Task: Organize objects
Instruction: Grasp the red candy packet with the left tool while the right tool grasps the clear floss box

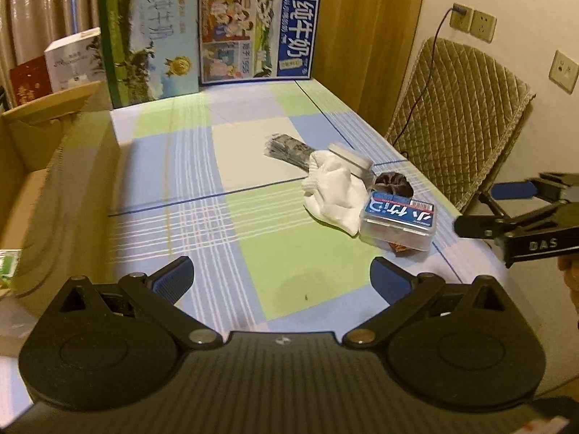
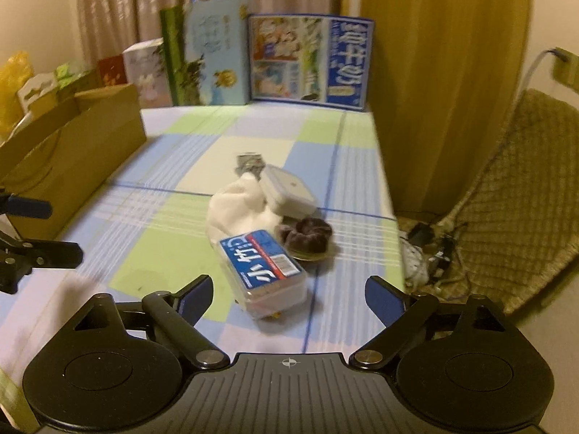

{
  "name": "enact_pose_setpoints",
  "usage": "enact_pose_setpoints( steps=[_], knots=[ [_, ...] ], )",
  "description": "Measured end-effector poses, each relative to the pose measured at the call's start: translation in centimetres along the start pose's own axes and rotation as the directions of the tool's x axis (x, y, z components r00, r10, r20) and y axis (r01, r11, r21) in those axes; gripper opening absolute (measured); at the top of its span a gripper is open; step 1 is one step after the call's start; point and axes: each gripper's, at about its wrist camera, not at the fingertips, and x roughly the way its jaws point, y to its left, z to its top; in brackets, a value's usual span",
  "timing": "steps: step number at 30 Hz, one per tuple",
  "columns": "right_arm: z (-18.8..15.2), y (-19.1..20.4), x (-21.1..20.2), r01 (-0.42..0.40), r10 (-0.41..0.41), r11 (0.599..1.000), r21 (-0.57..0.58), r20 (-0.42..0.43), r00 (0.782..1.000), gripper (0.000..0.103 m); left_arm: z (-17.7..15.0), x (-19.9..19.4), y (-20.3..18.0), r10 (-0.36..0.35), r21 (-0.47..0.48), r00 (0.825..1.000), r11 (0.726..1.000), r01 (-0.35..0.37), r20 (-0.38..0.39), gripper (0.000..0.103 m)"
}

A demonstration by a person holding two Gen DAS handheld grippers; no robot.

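A small heap lies at the right of the checked tablecloth [image 1: 202,181]. Nearest is a clear plastic box with a blue label [image 1: 400,218] [image 2: 262,269]. Behind it lie a white sock [image 1: 334,190] [image 2: 240,208], a dark brown scrunchie [image 1: 394,182] [image 2: 305,233], a white lidded container [image 1: 353,157] [image 2: 287,190] and a dark patterned packet [image 1: 289,148] [image 2: 249,162]. My left gripper [image 1: 282,276] stands open over bare cloth, left of the heap. My right gripper [image 2: 289,298] is open, just short of the blue-label box. The right gripper [image 1: 506,209] also shows at the left wrist view's right edge.
An open cardboard box [image 1: 54,166] [image 2: 72,144] stands along the table's left side. Two milk cartons [image 1: 258,38] [image 2: 311,63] and smaller boxes line the far edge. A quilted chair [image 1: 459,123] and floor cables [image 2: 430,249] are to the right.
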Motion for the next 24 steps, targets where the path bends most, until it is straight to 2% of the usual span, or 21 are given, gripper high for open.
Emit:
enact_pose_setpoints(
  steps=[6, 13, 19, 24],
  knots=[
    [0.2, 0.8, 4.4, -0.035, 0.031, 0.996, -0.084, -0.047, 0.998, 0.085, 0.2, 2.7, 0.1, -0.016, 0.005, 1.0, 1.0, 0.016, -0.009, 0.102],
    [0.0, 1.1, 7.2, -0.056, 0.048, 0.991, -0.119, -0.074, 0.996, 0.064, 0.1, 4.9, -0.1, -0.052, 0.028, 0.997, 0.998, 0.053, -0.054, 0.102],
    [-0.2, 0.5, 5.8, -0.037, 0.035, 0.999, -0.039, -0.042, 0.999, 0.057, -0.1, 5.7, -0.4, -0.065, 0.026, 0.995, 0.997, 0.067, -0.072, 0.101],
    [-1.1, -1.3, 3.4, 0.042, -0.041, 0.999, 0.019, -0.007, 0.999, 0.057, -0.1, 5.9, -0.6, -0.066, 0.035, 0.995, 0.997, 0.069, -0.077, 0.101]
  ],
)
